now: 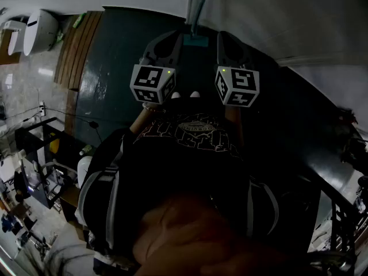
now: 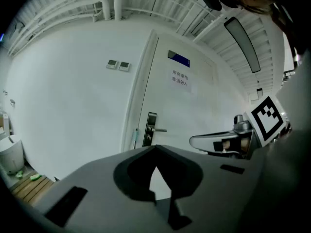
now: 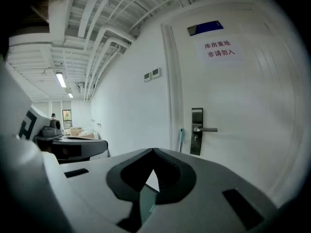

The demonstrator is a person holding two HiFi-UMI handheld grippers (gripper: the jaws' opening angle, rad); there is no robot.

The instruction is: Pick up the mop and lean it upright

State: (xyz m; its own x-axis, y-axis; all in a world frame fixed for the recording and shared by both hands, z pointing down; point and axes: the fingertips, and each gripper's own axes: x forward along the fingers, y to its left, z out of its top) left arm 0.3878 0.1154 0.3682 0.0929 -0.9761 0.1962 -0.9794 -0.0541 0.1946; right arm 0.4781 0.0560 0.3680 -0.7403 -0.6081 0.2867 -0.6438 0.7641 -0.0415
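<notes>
The mop stands upright against the white wall beside the door frame. In the head view its pale pole (image 1: pixel 199 7) rises from a teal head (image 1: pixel 195 40) on the dark floor. Both gripper views show its thin teal handle (image 2: pixel 135 139) (image 3: pixel 181 139) leaning beside the door. My left gripper (image 1: pixel 165 46) (image 2: pixel 155 148) and right gripper (image 1: pixel 230 46) (image 3: pixel 153 150) point at the wall on either side of the mop head, apart from it. Both are shut with nothing between the jaws.
A white door (image 3: pixel 243 110) with a metal lever handle (image 3: pixel 198 129) (image 2: pixel 151 129) and a notice is straight ahead. A wooden slat mat (image 1: pixel 77 50) and a white bin (image 1: pixel 40 30) lie to the left. Desks and clutter (image 1: pixel 34 171) stand behind on the left.
</notes>
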